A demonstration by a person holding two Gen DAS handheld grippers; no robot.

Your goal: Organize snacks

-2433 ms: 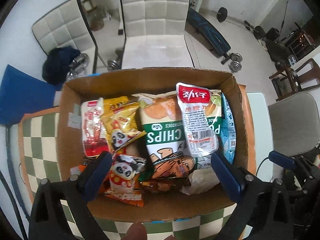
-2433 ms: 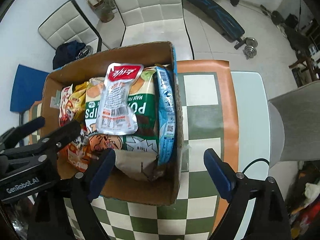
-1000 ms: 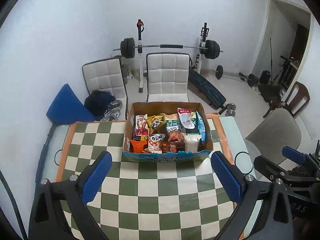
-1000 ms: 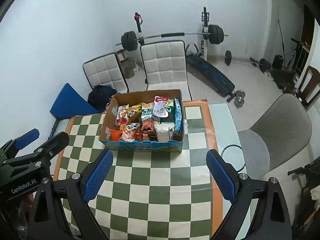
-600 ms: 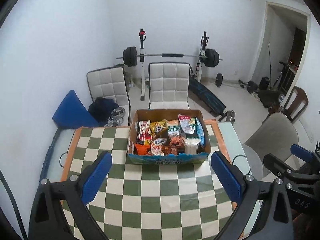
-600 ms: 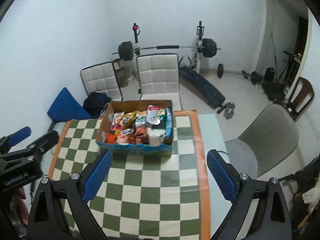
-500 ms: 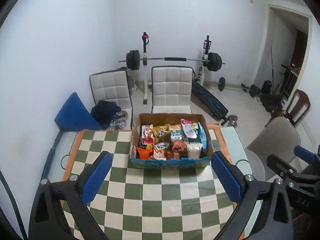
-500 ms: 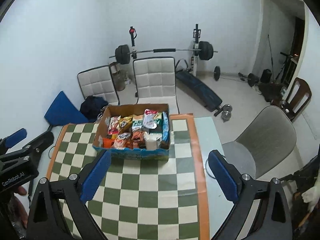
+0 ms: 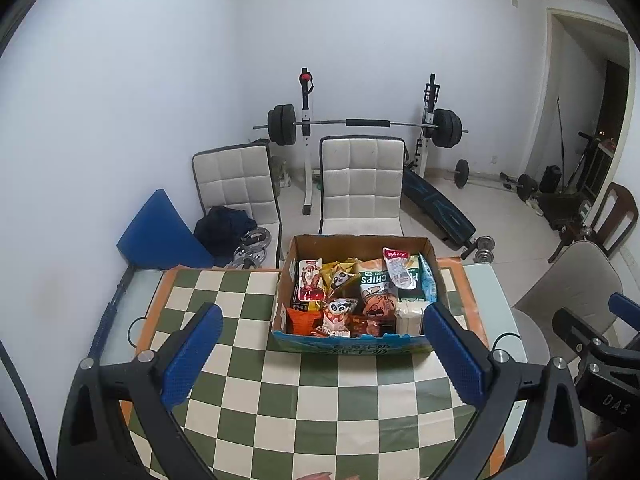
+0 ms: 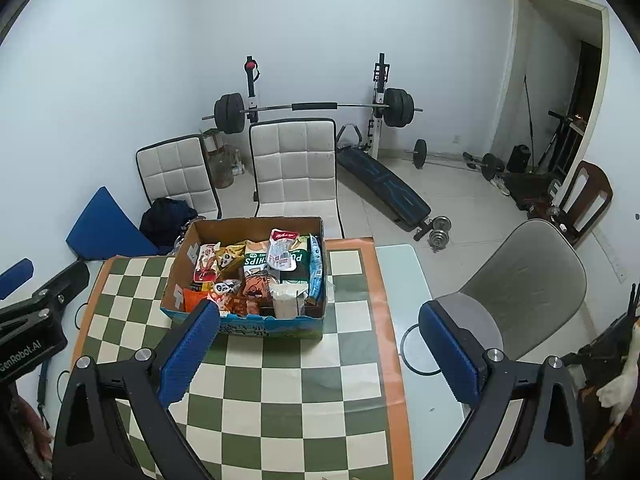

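An open cardboard box (image 9: pixel 352 346) of snacks stands at the far middle of a green-and-cream checkered table (image 9: pixel 320 408). Inside lie a green chips bag (image 9: pixel 374 280), a silver pouch with a red top (image 9: pixel 398 266), panda packets (image 9: pixel 340 280), a red packet (image 9: pixel 310 282) and a blue packet (image 9: pixel 430 286). My left gripper (image 9: pixel 322 312) hangs open well short of the box, nothing between its blue pads. In the right wrist view the box (image 10: pixel 272 328) sits ahead to the left, and my right gripper (image 10: pixel 319 307) is wide open and empty.
Two white padded chairs (image 9: pixel 360 188) stand behind the table, a grey chair (image 10: pixel 524 292) at its right. A barbell rack (image 9: pixel 360 122), a bench and dumbbells fill the floor beyond. A cable loop (image 10: pixel 420 352) lies on the bare glass strip (image 10: pixel 400 272) at the table's right.
Both grippers have pulled far back from right over the box to a wide view of the whole table. In the last second the box slid lower in both views.
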